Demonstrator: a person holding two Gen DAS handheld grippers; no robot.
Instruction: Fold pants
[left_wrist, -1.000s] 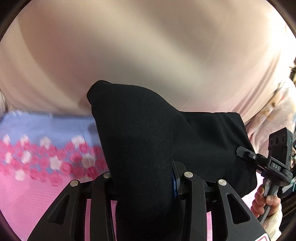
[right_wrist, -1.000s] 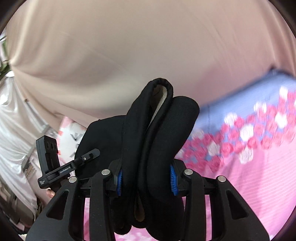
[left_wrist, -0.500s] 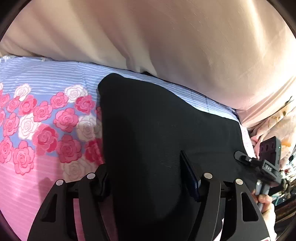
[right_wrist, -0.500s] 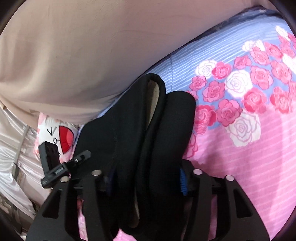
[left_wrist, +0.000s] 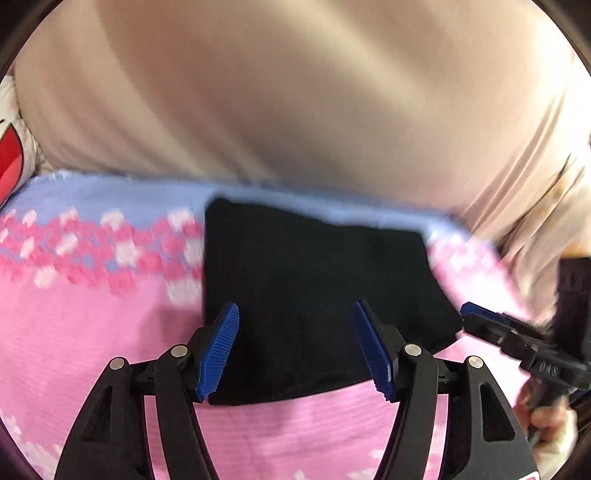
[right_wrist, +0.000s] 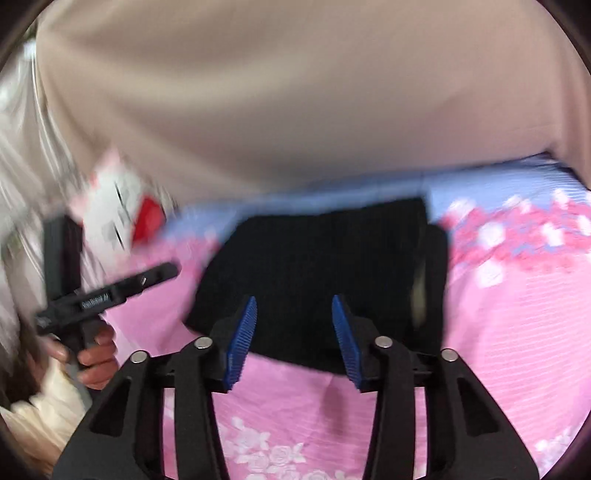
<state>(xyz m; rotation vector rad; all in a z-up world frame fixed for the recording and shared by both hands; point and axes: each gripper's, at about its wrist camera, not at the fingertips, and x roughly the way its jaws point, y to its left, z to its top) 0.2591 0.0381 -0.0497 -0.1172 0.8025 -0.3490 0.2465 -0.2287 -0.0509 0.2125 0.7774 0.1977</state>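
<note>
The black pants lie folded in a flat rectangle on the pink rose-print bedsheet. My left gripper hovers over their near edge. Its blue pads stand apart and are closing, touching no cloth. The right wrist view shows the same pants, with a pale lining at their right fold. My right gripper is at their near edge, its jaws also closing with nothing pinched between them. Each gripper shows in the other's view: the right gripper and the left gripper. Both views are blurred.
A beige cloth backdrop rises behind the bed. A white pillow with a red print lies at the bed's far left. A person's hand holds the left gripper's handle. The sheet turns blue-striped along the far edge.
Both grippers have let go of the pants and drawn back towards me. The pants, held bunched between the pads a second ago, now lie flat and folded on the sheet.
</note>
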